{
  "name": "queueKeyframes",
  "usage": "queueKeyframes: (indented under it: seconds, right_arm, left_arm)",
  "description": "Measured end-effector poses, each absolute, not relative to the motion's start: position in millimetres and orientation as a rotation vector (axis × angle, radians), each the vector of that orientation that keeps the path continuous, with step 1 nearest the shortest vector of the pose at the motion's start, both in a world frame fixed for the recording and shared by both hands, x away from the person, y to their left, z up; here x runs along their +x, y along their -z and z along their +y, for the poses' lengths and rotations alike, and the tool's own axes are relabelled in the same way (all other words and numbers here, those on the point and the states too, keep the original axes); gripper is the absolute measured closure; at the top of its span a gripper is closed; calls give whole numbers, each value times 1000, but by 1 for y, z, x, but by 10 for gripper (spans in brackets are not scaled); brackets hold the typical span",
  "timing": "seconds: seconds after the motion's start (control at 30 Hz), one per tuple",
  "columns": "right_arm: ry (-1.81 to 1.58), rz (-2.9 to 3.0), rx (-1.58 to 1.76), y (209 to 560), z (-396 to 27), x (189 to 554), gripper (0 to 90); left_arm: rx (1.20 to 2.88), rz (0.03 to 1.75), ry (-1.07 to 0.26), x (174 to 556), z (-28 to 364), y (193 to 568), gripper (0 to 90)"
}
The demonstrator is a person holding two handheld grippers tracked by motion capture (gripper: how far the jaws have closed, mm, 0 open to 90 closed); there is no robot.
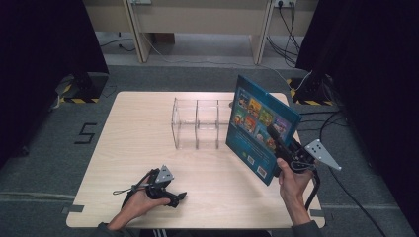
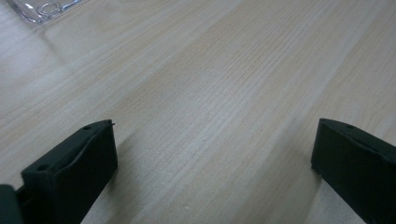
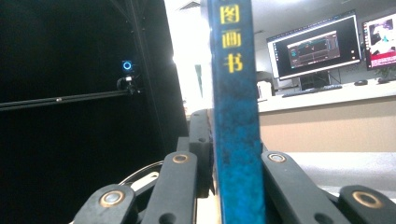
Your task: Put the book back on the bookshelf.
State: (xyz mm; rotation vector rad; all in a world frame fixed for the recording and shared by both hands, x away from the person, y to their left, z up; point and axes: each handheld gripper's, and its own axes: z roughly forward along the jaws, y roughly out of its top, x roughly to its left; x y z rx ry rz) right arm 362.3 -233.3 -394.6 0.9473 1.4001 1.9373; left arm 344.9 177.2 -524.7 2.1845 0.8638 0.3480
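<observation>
Take the clear rack [image 1: 197, 122] in the middle of the table [image 1: 128, 143] as your reference; everything else is placed against it.

The table itself carries little: pale wood, with the rack standing toward its far side, its three slots all empty as far as the high view shows. So nothing is shelved yet, and the placing is still ahead of you.

The blue picture book [image 1: 261, 126] is off the table, lifted just to the right of the rack and a little nearer to you than it, tilted so its illustrated cover faces you and its upper edge leans away. Its left edge overlaps the rack's right end in the high view, though whether the two touch I cannot tell. From the right gripper view you see its spine [image 3: 236, 116] standing upright between the jaws.

Your right gripper [image 1: 284, 150] is clamped on the book at its lower right part, jaws pressed against both covers. That is the done part: the book is picked up and raised beside the rack.

Your left gripper [image 1: 173, 197] rests low on the table, well to the near left of the rack, jaws spread wide over bare wood with nothing between them.

What is left, by my reading: bring the book upright over a slot, lower it in, and let go.
</observation>
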Motion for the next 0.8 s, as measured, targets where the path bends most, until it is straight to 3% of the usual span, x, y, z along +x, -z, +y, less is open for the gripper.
queueKeyframes:
  seconds: [0.8]
  right_arm:
    - [-1966,1362,973,391,-214,384,810]
  left_arm:
    - [2188,859,-350,344,177,525,0]
